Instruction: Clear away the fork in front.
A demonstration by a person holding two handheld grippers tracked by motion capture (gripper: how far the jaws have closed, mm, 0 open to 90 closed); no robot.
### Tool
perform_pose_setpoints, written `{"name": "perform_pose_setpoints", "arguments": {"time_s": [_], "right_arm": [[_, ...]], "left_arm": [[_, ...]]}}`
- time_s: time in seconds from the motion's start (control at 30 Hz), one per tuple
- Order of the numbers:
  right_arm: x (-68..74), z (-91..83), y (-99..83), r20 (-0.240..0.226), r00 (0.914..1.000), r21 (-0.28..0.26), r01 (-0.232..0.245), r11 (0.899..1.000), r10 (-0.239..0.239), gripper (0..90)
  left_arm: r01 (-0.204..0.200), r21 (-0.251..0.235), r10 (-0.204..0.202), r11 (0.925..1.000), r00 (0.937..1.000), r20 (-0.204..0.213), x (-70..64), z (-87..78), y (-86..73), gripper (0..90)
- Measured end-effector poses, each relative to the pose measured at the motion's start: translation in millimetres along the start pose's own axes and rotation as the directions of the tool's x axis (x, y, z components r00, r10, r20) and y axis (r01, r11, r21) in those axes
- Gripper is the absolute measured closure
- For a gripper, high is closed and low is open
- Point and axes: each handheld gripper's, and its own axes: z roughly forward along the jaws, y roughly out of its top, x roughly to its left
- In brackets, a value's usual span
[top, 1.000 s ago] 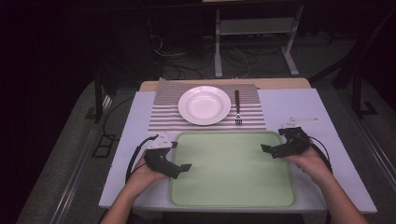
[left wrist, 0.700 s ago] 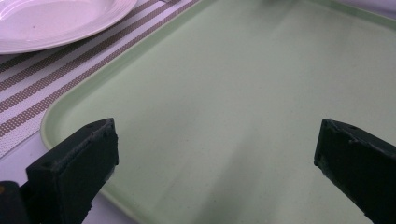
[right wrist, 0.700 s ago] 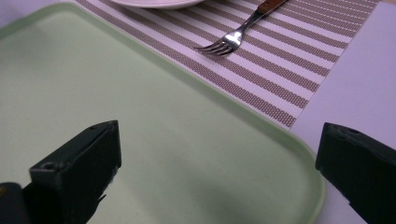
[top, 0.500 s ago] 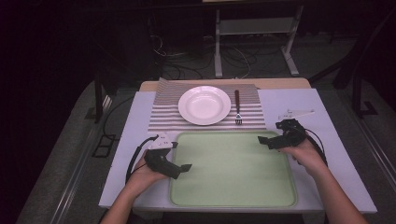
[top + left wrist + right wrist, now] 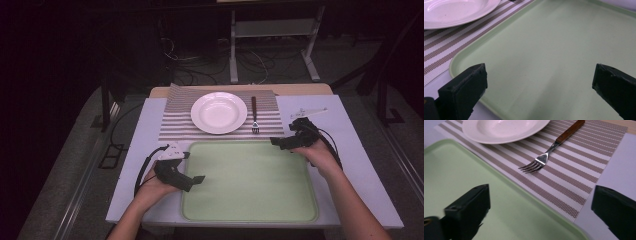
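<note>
Black darkness swallowed most of the room beyond the white table [image 5: 350,150] in the high view; cables and a metal stand [image 5: 272,45] showed dimly at 12 o'clock. The green tray [image 5: 250,185] lay bare, the plate [image 5: 219,112] and fork [image 5: 254,115] on the striped mat [image 5: 175,125]. The left gripper [image 5: 197,179] sat at 9 o'clock of the tray, the right gripper [image 5: 276,142] at 2 o'clock.

The left gripper view had its jaws spread wide over the tray [image 5: 544,50], the plate [image 5: 456,12] cut off.

The right gripper view showed jaws apart, empty, and the fork's wooden handle [image 5: 570,131].

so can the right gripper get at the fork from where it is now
Probably yes. The right gripper is open and points toward the fork, which lies alone on the striped placemat beside the white plate, with nothing between them.
</note>
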Motion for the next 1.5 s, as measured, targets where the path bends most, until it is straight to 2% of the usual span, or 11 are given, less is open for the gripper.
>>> {"name": "perform_pose_setpoints", "arguments": {"time_s": [0.33, 0.43, 0.6, 1.07, 1.27, 1.33, 1.37, 1.5], "right_arm": [[-5.3, 11.4, 11.5, 0.02, 0.9994, 0.021, -0.028, 0.999, 0.027, 7.0], [-8.8, 17.2, 17.1, 0.026, 0.9989, 0.039, -0.04, 0.998, 0.039, 12.0], [-11.5, 24.9, 24.0, 0.035, 0.9986, 0.06, -0.042, 0.997, 0.04, 14.2], [-21.9, 54.9, 58.3, 0.068, 0.997, 0.139, -0.047, 0.989, 0.038, 24.9], [-26.5, 70.1, 70.8, 0.082, 0.9953, 0.169, -0.066, 0.983, 0.053, 31.1], [-26.9, 75.2, 74.4, 0.083, 0.995, 0.181, -0.07, 0.981, 0.056, 35.6], [-27.6, 81.7, 78.7, 0.09, 0.9941, 0.212, -0.079, 0.974, 0.061, 38.5], [-30.1, 90.9, 86.8, 0.099, 0.9924, 0.247, -0.096, 0.964, 0.074, 46.9]], "left_arm": [[0.002, -0.006, -0.002, 1.0, 1.0, 0.0, 0.0, -0.1, 0.3, 0.0], [0.0, -0.006, 0.0, 1.0, 1.0, -0.002, 0.1, -0.7, 0.3, 0.0], [0.002, -0.008, -0.002, 1.0, 1.0, 0.0, 0.2, -0.9, 0.2, 0.0], [0.003, -0.011, -0.003, 0.9999, 1.0, -0.001, 1.1, -1.8, -0.2, 0.0], [0.007, -0.016, -0.007, 0.9998, 1.0, -0.003, 1.9, -2.6, -0.2, 0.0], [0.008, -0.017, -0.008, 0.9998, 1.0, -0.005, 1.9, -3.1, -0.2, 0.0], [0.009, -0.02, -0.01, 0.9998, 0.9999, -0.004, 2.1, -3.3, -0.1, 0.0], [0.006, -0.014, -0.006, 0.9999, 1.0, -0.004, 2.1, -2.2, -0.5, 0.0]]}}
